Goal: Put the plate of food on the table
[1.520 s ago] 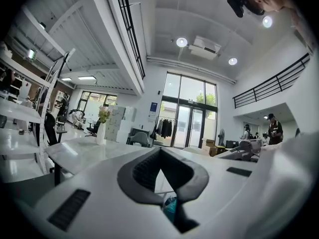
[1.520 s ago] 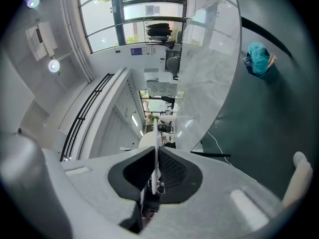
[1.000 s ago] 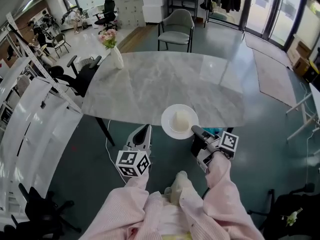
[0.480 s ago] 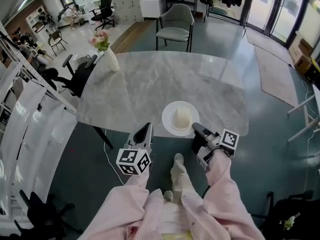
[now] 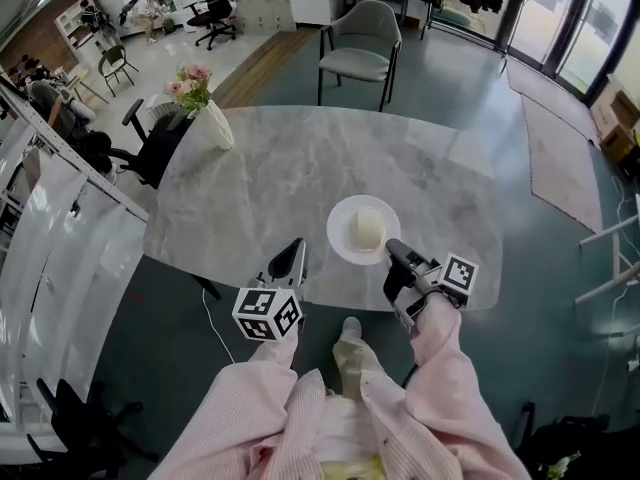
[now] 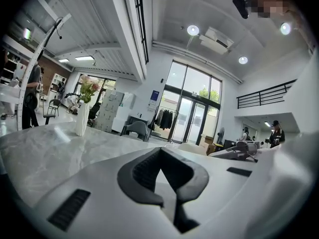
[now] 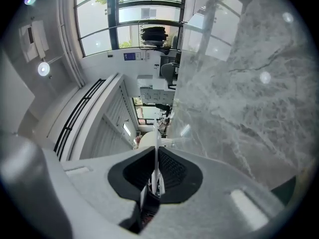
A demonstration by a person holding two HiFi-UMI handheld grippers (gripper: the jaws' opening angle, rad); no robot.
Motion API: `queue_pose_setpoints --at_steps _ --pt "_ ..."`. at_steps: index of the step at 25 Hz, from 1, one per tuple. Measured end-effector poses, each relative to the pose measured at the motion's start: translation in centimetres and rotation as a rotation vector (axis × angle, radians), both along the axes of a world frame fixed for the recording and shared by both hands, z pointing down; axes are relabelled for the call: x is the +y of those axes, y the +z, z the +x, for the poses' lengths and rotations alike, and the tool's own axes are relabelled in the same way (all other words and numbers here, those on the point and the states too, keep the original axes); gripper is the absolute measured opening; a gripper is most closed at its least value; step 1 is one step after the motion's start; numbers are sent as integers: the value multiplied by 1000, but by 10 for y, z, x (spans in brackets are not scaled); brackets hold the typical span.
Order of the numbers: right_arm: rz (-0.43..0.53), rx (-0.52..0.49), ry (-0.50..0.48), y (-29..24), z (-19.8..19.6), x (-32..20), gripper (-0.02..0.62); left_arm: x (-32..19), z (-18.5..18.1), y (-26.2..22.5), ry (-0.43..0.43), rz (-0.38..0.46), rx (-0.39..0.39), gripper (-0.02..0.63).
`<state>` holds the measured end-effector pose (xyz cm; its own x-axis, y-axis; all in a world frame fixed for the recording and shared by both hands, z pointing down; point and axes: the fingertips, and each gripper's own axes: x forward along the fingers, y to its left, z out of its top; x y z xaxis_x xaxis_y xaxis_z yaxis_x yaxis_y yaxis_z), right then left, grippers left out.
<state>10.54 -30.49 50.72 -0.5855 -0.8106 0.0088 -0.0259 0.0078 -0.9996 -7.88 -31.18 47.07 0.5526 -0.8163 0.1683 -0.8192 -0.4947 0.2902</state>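
A: Entry: plate (image 5: 340,232) of food (image 5: 366,228). Where is it lying?

B: It is hanging wholly over the counter (image 5: 290,163) now; a second ago it was straddling the near edge. The right hand-held gripper (image 5: 392,249) is pinching its rim. The left hand-held gripper (image 5: 297,249) is riding alongside, pressed together, empty.

A: Remaining?

B: Probably lowering and releasing.

Noting a white vase (image 5: 219,126) holding pink flowers (image 5: 188,81) at left, a grey chair (image 5: 360,52) standing at the far side, a rug (image 5: 566,160) lying at right.
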Motion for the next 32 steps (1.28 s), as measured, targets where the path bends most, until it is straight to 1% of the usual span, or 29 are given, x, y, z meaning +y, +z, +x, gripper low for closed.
queue_pose_setpoints --at_steps 5,10,17,19,22,28,31,32 --pt "-10 7 -14 15 10 -51 20 -48 14 17 -7 -46 -5 -5" --pt "-18 26 -22 36 23 -93 20 -84 30 43 -9 -103 -5 -5" --pt "-54 57 -9 77 30 -139 20 -122 49 90 6 -225 0 -5" --pt "-63 60 4 86 32 -150 20 -130 51 103 4 -260 1 -5" --pt "-78 76 22 100 36 -164 20 -136 57 120 21 -305 -21 -5" --pt "-131 104 37 126 34 -177 20 -143 62 150 32 -386 -38 -5" --pt "-202 124 43 139 30 -173 20 -141 63 162 37 -426 -48 -5" --pt "-213 133 44 141 29 -174 20 -142 63 165 39 -437 -53 -5"
